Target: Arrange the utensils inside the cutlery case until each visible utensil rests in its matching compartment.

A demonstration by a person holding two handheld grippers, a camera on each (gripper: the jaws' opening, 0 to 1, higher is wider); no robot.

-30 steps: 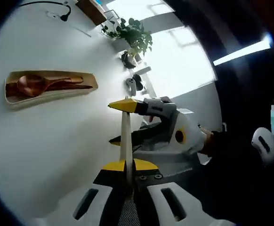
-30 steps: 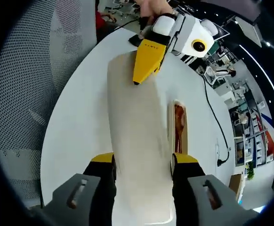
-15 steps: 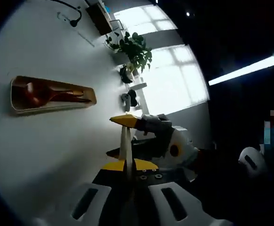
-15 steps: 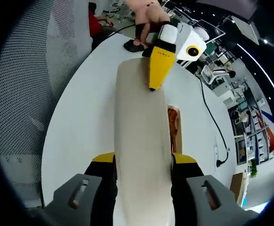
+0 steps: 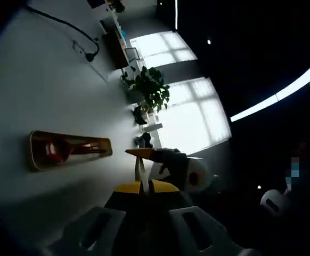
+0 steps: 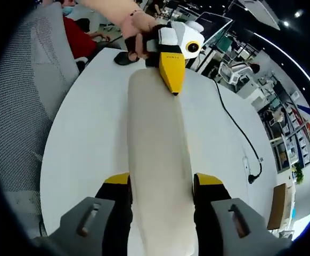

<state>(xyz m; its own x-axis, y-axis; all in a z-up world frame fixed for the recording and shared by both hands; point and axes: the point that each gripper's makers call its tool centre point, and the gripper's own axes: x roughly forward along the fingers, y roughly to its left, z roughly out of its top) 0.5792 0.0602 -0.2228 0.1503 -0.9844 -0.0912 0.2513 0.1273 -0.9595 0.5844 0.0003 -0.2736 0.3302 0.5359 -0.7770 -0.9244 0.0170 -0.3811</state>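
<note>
An open wooden cutlery case [image 5: 70,152] lies on the white table [image 5: 32,96], holding a dark wooden spoon [image 5: 62,150] and other wooden utensils. A long pale wooden board [image 6: 157,160] is held above the table by both grippers. My right gripper [image 6: 160,182] is shut on its near end, yellow pads against both long edges. My left gripper [image 6: 172,74], with a hand [image 6: 136,24] behind it, is shut on the far end. In the left gripper view the board [image 5: 143,172] shows edge-on in my left gripper [image 5: 143,188], with the right gripper [image 5: 163,160] beyond it.
A grey mesh chair [image 6: 32,80] stands left of the round table [image 6: 86,138]. A black cable [image 6: 235,128] runs to a plug [image 6: 257,173] on the right. A potted plant [image 5: 149,90], shelves and bright windows lie past the table. A person in red [image 6: 78,37] sits behind.
Both grippers have kept hold of the board while the views tilted. The cutlery case that peeked out beside the board in the right gripper view is now out of sight. The left view has darkened.
</note>
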